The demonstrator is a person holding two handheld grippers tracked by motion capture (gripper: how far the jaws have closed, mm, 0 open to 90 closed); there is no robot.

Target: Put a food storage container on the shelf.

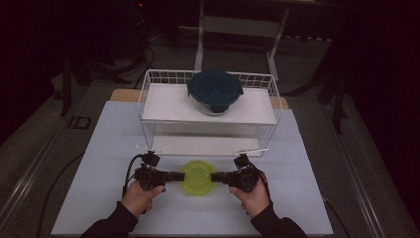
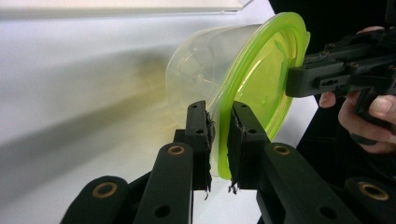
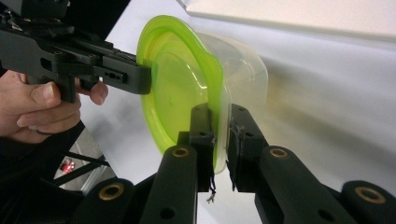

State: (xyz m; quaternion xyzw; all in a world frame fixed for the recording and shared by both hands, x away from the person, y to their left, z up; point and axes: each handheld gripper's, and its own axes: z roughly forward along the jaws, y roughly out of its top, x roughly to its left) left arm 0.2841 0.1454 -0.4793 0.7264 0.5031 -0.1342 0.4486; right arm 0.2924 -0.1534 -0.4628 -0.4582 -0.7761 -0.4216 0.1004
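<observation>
Both grippers, left and right, pinch opposite edges of the tub's green lid, jaws narrow on its rim. The tub sits on the near table, just before the rack. The grasp looks done; lifting it, likely toward a shelf, remains.

The room lay dark, its walls lost in shadow. A pale tabletop caught most of the light, its wooden far edge showing at the corners. Grey floor spread around it, crossed by dark cables. Behind stood a light-coloured frame on two legs, and dark stands rose at either side.
</observation>
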